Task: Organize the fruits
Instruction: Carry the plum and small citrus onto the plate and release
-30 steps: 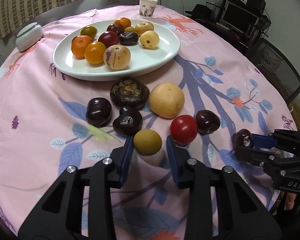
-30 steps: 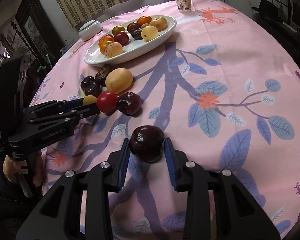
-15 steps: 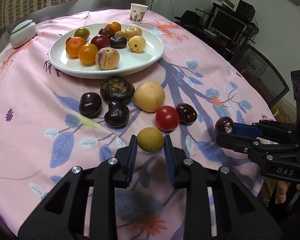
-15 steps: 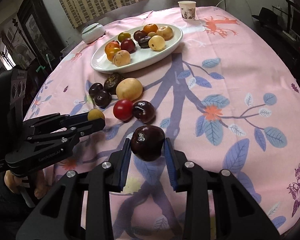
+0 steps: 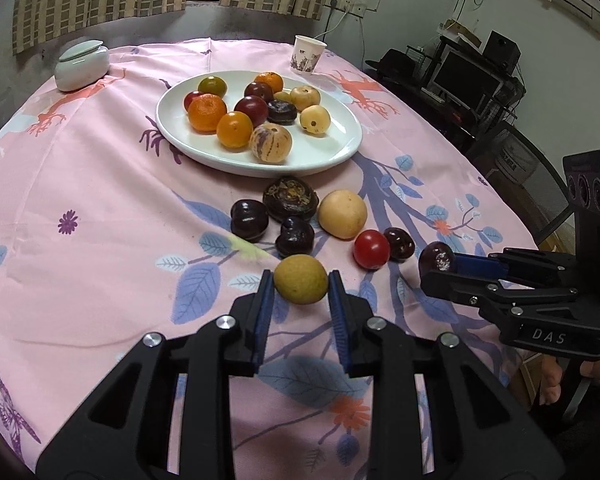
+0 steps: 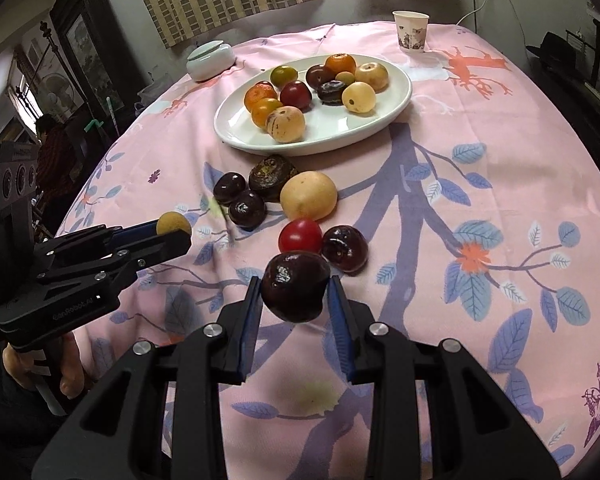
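Note:
My left gripper (image 5: 300,292) is shut on a small yellow-green fruit (image 5: 300,279) and holds it above the cloth; it also shows in the right wrist view (image 6: 174,224). My right gripper (image 6: 294,300) is shut on a dark purple fruit (image 6: 295,285), held in the air; it shows at the right of the left wrist view (image 5: 436,260). A white oval plate (image 5: 332,152) holds several fruits, among them oranges (image 5: 207,112) and a striped melon-like fruit (image 5: 270,144). Loose on the cloth lie a red tomato (image 5: 371,249), a yellow round fruit (image 5: 342,213) and several dark fruits (image 5: 249,220).
A paper cup (image 5: 307,54) stands behind the plate and a white lidded jar (image 5: 82,65) at the back left. The round table has a pink flowered cloth (image 5: 100,200). A chair (image 5: 528,172) and a desk with a monitor (image 5: 466,76) stand to the right.
Both grippers have lifted up and back with their fruits held. The table and plate now show from higher up and farther away.

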### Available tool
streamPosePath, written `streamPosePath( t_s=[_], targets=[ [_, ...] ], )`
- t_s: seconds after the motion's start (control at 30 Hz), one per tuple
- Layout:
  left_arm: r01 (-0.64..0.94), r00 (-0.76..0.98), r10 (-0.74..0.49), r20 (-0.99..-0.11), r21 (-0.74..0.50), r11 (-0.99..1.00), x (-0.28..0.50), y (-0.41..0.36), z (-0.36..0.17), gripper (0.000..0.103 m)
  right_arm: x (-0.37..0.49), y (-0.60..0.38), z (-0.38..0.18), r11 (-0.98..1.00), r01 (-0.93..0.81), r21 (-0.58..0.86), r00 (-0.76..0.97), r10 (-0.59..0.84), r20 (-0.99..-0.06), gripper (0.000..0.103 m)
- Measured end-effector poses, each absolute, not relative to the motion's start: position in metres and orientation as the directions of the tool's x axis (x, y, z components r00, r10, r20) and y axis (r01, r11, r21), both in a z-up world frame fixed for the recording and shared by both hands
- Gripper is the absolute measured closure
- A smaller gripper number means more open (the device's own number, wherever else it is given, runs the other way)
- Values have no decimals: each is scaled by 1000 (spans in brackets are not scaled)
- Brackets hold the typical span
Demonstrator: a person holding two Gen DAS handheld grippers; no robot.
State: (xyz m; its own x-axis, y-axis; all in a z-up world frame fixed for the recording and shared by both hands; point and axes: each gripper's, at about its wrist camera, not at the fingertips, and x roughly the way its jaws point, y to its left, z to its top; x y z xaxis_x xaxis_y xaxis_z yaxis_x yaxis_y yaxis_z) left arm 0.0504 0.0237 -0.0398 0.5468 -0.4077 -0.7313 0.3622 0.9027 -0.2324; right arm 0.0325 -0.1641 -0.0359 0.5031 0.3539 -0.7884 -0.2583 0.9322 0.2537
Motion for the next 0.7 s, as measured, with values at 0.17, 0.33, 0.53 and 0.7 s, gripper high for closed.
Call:
streamPosePath(
  t_s=[0.17,0.33,0.53,0.7],
  targets=[
    [356,557,-390,-733,-214,910,64,31,-27,75,52,-162,-24,931,-285,227,508,348,-788,69],
    [361,569,-371,-734,-183,915,108,35,0,75,98,-167,5,934,-309,180,548,330,-769,69],
    [353,542,-376,-752,-203,913,208,25,22,75,183,-170,15,948,-290,134,594,288,-752,70],
    [333,526,-329,-784,-166,928,280,4,6,75,247,-178,-6,955,-240,173,551,280,-786,70]
  ],
)
